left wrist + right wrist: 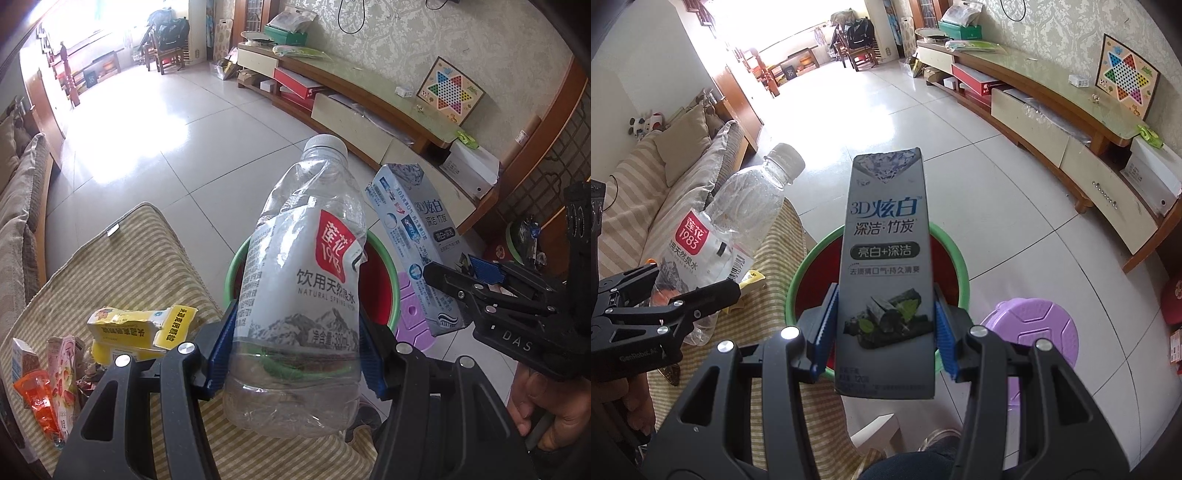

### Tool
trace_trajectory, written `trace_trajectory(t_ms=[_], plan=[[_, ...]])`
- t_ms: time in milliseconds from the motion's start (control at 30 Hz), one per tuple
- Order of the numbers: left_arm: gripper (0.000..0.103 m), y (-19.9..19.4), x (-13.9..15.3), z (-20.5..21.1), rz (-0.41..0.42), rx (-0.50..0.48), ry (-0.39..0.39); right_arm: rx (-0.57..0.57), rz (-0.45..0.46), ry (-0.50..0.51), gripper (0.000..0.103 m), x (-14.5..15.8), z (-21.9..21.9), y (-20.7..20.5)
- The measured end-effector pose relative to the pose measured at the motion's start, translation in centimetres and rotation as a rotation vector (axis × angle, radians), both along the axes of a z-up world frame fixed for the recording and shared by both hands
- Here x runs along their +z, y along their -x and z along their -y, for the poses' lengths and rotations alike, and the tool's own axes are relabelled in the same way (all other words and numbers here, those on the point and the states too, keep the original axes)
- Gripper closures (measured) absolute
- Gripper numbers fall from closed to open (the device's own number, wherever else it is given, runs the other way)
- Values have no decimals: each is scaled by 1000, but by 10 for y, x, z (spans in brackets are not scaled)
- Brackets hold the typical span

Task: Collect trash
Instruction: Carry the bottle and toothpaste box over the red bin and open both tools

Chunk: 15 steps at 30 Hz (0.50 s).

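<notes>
My left gripper [295,343] is shut on an empty clear water bottle [299,280] with a red and white label, held upright over the green-rimmed red bin [384,288]. My right gripper [884,325] is shut on a grey toothpaste box [886,266], held upright above the same bin [945,266]. The bottle also shows in the right wrist view [738,221], at the left, and the box shows in the left wrist view [413,240], at the right. More trash lies on the striped cushion [129,280]: yellow cartons [140,328], a pink carton [66,373] and an orange wrapper [37,398].
A purple plastic stool [1034,332] stands right of the bin. A sofa [665,184] runs along the left. A long low TV cabinet [1052,122] with a checkers board [1126,77] lines the right wall. Pale tiled floor [886,110] stretches ahead.
</notes>
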<state>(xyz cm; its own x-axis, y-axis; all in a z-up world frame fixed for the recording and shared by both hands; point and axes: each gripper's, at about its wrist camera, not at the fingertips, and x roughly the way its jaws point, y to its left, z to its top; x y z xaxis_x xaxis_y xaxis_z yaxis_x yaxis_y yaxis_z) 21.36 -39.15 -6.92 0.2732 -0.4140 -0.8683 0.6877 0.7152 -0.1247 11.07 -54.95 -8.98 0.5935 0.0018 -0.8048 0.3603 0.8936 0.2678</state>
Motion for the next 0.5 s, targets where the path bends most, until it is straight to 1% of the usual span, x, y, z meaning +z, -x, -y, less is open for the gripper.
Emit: trace_trajectory(t_ms=[200,333,400,467,500], plan=[[48,-7,-2,5,-21,8,14,0,-10,-3,57,-5,5,-3],[47,-15,-4,4,-62,21,57,4,-18,-7,56,-7,6,-7],[47,-16,-5,3,-65,24,60,7,-24,-16,56,-9,7,-9],[37,-17,-5,-1,-64,37,68,10,-27,-13,55,-9,6,-11],[31,-17,-4,-4,-58,46,73,13,-27,-14,55,-9,6,-12]])
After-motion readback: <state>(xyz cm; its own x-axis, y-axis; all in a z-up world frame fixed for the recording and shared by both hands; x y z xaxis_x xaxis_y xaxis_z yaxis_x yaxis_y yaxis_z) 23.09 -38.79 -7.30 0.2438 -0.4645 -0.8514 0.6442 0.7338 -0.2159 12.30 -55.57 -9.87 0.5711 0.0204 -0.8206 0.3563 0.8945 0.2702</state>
